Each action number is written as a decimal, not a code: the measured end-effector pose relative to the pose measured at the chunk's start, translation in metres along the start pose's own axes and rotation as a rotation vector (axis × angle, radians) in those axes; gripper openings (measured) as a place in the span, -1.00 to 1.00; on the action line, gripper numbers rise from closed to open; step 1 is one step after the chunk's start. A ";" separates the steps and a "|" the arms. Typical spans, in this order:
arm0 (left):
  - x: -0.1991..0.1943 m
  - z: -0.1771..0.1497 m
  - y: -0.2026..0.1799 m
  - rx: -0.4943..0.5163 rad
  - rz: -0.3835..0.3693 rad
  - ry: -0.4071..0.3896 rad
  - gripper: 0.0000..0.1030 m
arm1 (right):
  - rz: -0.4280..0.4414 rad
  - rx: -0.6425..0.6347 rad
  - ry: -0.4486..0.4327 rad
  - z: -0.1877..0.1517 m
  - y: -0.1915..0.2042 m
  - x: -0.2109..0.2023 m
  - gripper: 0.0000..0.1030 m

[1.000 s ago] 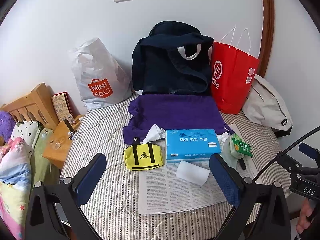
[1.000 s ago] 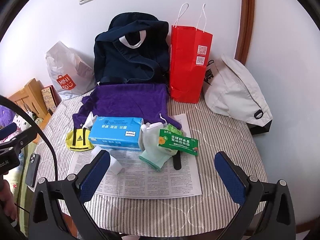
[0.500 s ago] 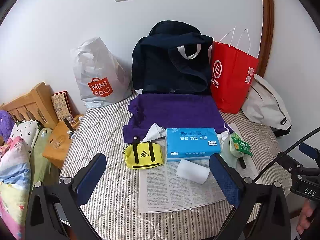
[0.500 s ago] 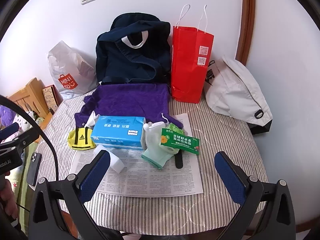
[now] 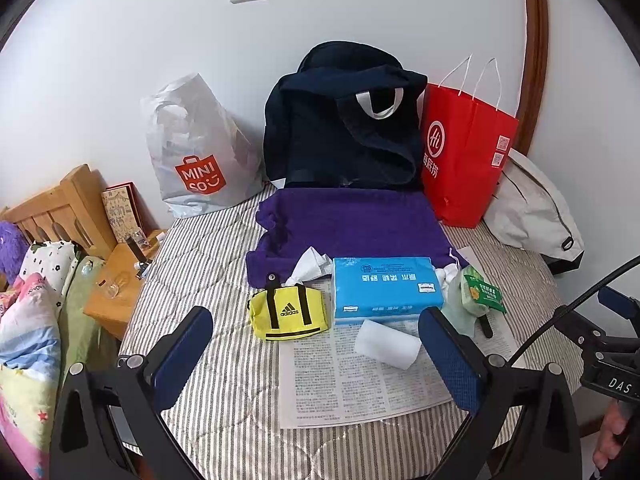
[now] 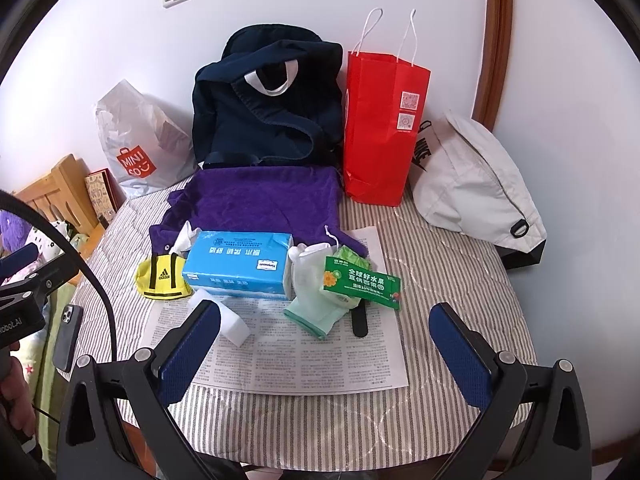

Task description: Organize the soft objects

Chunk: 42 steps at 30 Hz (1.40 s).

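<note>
A purple towel lies on the striped table, with a blue tissue pack in front of it. A yellow pouch sits left of the pack, a white foam block in front, a mint glove and green packet to its right. My left gripper and right gripper are open and empty, hovering over the near table edge.
At the back stand a white plastic bag, a navy backpack, a red paper bag and a grey bag. A newspaper lies under the small items. A wooden bedside stand and bedding are left.
Both views have crept slightly closer to the table; the objects sit a little nearer in frame. Nothing on the table moved and both grippers stayed open.
</note>
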<state>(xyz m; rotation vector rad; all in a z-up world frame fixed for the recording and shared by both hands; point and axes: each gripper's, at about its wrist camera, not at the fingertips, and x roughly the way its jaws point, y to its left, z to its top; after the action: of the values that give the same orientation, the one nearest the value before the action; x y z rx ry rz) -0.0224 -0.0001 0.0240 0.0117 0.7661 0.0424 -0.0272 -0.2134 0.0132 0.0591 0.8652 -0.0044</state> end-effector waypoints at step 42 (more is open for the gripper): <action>0.120 -0.022 0.043 -0.078 0.061 0.195 1.00 | -0.099 -0.088 0.099 -0.031 -0.084 0.174 0.99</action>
<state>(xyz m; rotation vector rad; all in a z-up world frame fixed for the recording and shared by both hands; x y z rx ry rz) 0.0474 0.0483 -0.0733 -0.0441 0.9585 0.1329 0.0601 -0.2919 -0.1434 -0.0668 0.9661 -0.0566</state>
